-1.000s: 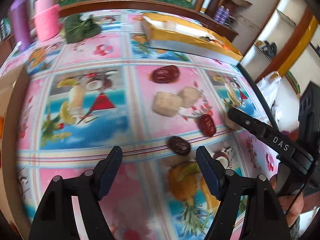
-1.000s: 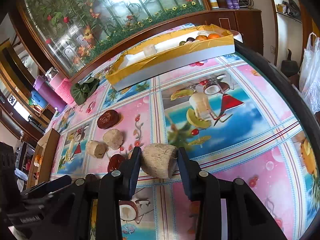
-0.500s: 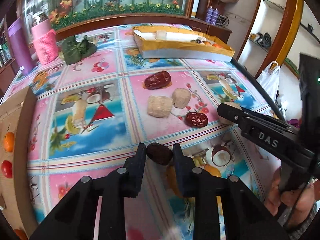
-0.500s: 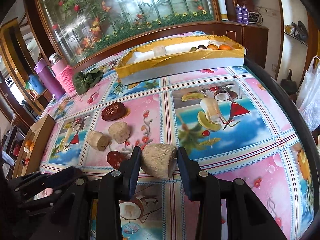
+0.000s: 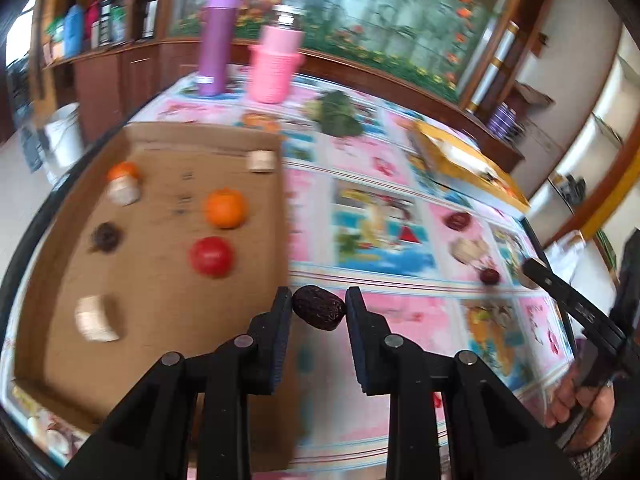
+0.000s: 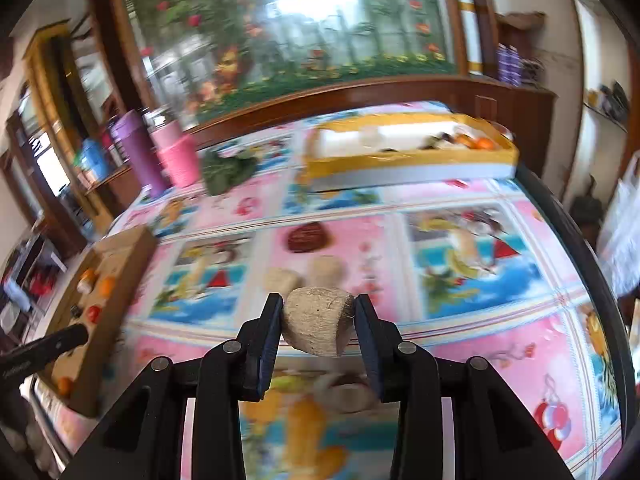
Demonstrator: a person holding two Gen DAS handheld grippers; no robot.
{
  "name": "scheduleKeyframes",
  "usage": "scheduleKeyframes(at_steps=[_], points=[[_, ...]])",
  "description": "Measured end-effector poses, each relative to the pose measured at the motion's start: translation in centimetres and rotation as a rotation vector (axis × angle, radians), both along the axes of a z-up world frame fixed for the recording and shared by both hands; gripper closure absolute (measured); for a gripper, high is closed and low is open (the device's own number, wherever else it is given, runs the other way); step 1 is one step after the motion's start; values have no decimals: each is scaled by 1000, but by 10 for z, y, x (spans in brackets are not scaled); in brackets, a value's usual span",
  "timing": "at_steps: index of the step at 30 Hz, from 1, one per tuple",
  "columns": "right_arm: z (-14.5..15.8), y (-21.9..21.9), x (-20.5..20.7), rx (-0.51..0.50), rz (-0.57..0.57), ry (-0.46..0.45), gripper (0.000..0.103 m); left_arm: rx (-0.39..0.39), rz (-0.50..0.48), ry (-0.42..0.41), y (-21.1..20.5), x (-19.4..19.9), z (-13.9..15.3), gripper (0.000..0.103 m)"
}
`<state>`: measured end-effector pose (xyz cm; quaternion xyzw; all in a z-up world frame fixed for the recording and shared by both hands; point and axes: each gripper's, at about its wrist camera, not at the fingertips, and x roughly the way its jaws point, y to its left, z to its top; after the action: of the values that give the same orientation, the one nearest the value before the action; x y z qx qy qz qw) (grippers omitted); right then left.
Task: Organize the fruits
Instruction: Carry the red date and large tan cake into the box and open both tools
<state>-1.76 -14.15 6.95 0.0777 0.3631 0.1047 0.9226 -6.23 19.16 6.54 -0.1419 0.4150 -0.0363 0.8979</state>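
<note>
My left gripper (image 5: 319,309) is shut on a dark wrinkled date (image 5: 319,313) and holds it above the table, just right of the brown cardboard tray (image 5: 160,300). The tray holds oranges (image 5: 225,208), a red tomato (image 5: 211,256), a dark date (image 5: 106,236) and tan pieces (image 5: 96,320). My right gripper (image 6: 318,322) is shut on a tan coconut-like piece (image 6: 318,322) above the table. On the cloth lie a dark red date (image 6: 306,236) and two tan pieces (image 6: 284,280).
A yellow-rimmed tray (image 6: 408,158) with fruit stands at the far right edge of the table. A purple bottle (image 5: 218,40), a pink cup (image 5: 274,64) and green leaves (image 5: 338,114) stand at the back. The tray also shows in the right wrist view (image 6: 116,248).
My left gripper has closed on the dark date, lifted it and swung left toward the cardboard tray. My right gripper has risen with the tan piece still in it.
</note>
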Motion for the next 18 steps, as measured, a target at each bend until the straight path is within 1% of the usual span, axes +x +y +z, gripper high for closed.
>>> scheduleKeyframes(at_steps=[5,8,10,12,14,18], points=[[18,72,-10,-3,166,-10,63,-4,142,0,72,-28,-2,77],[21,121,-15,-4,265,-3,63,30,217,-9,107,-43,-3,76],[21,154,-18,-21,327,-5,63,49,256,-12,127,-51,-4,76],[19,188,-22,-40,393,-2,63,58,273,-5,139,-53,-5,76],[13,217,-24,-54,447,12,63,66,269,2,143,-54,-7,76],[-4,266,-28,-99,524,52,63,155,255,28,135,-46,-13,76]])
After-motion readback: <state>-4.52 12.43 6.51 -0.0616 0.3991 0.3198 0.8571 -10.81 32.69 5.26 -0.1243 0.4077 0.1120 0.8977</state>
